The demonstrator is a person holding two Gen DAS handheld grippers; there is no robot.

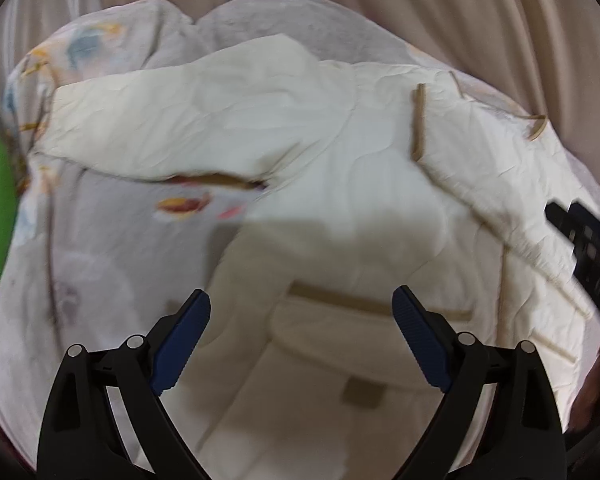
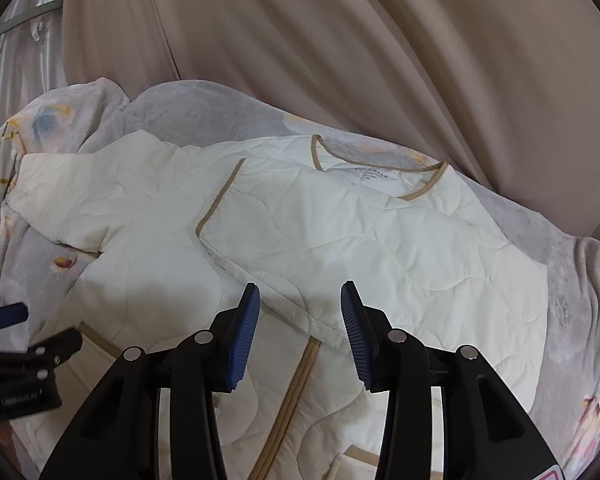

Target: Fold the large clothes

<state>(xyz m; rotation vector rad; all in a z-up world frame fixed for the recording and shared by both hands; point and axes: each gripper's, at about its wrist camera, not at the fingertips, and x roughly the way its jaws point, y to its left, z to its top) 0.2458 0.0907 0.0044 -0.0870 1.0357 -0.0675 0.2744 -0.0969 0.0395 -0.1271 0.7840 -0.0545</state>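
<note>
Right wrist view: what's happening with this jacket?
A person is folding a cream quilted jacket spread on a floral blanket. One sleeve already lies folded across the front; the other sleeve is still spread out. The left hand-held gripper and right hand-held gripper hover open, holding nothing.

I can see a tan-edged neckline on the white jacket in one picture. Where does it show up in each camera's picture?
Left wrist view: the neckline shows only partly, far upper right.
Right wrist view: neckline sits upper middle, label visible inside.
Shared landmark: the tan-trimmed front edge of the jacket.
</note>
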